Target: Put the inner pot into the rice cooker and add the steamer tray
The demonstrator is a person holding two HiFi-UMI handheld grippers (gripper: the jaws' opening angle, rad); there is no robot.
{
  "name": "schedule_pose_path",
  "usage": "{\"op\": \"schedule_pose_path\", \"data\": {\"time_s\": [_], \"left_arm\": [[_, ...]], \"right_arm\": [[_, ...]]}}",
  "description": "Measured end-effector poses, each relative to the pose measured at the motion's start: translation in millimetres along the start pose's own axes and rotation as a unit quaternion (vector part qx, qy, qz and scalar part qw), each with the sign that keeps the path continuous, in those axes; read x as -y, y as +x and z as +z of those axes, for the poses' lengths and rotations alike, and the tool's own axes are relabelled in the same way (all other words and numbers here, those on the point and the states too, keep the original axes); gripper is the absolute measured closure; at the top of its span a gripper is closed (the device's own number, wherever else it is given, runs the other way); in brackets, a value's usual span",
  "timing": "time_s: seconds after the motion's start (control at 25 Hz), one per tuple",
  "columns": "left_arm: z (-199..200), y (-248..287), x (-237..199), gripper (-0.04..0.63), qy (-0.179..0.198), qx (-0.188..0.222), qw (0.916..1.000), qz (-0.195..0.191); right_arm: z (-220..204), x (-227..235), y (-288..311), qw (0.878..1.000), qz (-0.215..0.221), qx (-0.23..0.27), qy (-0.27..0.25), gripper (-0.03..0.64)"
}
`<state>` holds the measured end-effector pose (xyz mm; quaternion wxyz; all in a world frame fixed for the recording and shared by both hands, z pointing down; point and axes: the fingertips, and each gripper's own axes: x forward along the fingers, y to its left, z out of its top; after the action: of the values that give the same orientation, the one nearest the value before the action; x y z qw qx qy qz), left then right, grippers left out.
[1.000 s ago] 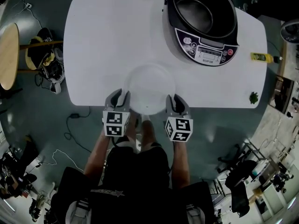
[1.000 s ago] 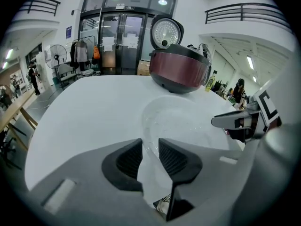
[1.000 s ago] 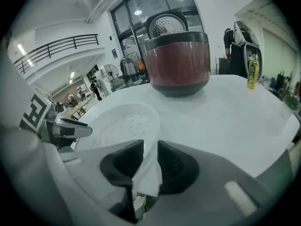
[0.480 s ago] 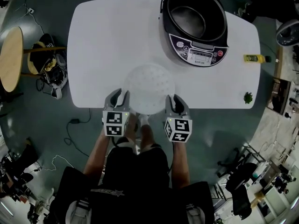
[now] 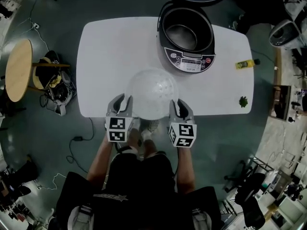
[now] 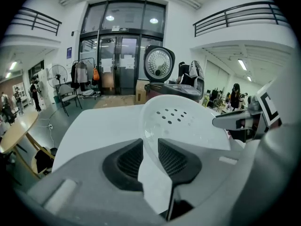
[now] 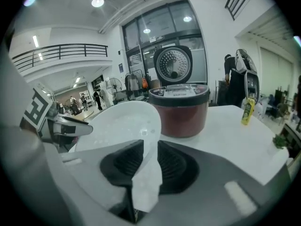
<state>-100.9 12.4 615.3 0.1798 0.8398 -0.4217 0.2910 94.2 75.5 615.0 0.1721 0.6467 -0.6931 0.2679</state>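
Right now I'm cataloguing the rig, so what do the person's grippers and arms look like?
Both the left gripper and right gripper have light grey bodies, black ribbed pads and a white cube with black square markers. The person's forearms are bare of sleeves; the clothing is black.

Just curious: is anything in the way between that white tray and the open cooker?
Nothing visible. The steamer tray, gripped by the left tool and the right tool, has only table surface between it and the open rice cooker, with the inner pot already inside.
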Motion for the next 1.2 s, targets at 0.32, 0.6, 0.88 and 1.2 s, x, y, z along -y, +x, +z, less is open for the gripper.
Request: {"op": "schedule_pose_path", "data": {"time_s": [0.32, 0.6, 0.88, 1.2], "left_arm": [[62.7, -25.0, -0.5, 0.495, 0.008, 0.059, 0.9982, 0.004], [105.3, -34.5, 1.1, 0.497, 0.025, 0.102, 0.9945, -0.008], [158.3, -44.3, 3.2, 0.497, 0.06, 0.143, 0.9874, -0.034], [196.9, -37.4, 12.4, 0.495, 0.089, 0.178, 0.9769, -0.079]], "right_arm": [[59.1, -1.8, -24.3, 0.998, -0.011, 0.057, -0.015, 0.518], [101.6, 1.9, -42.7, 0.994, -0.034, 0.097, -0.02, 0.518], [142.1, 5.4, -60.6, 0.987, -0.071, 0.142, -0.015, 0.525], [166.7, 16.6, -74.6, 0.977, -0.122, 0.175, -0.008, 0.527]]}}
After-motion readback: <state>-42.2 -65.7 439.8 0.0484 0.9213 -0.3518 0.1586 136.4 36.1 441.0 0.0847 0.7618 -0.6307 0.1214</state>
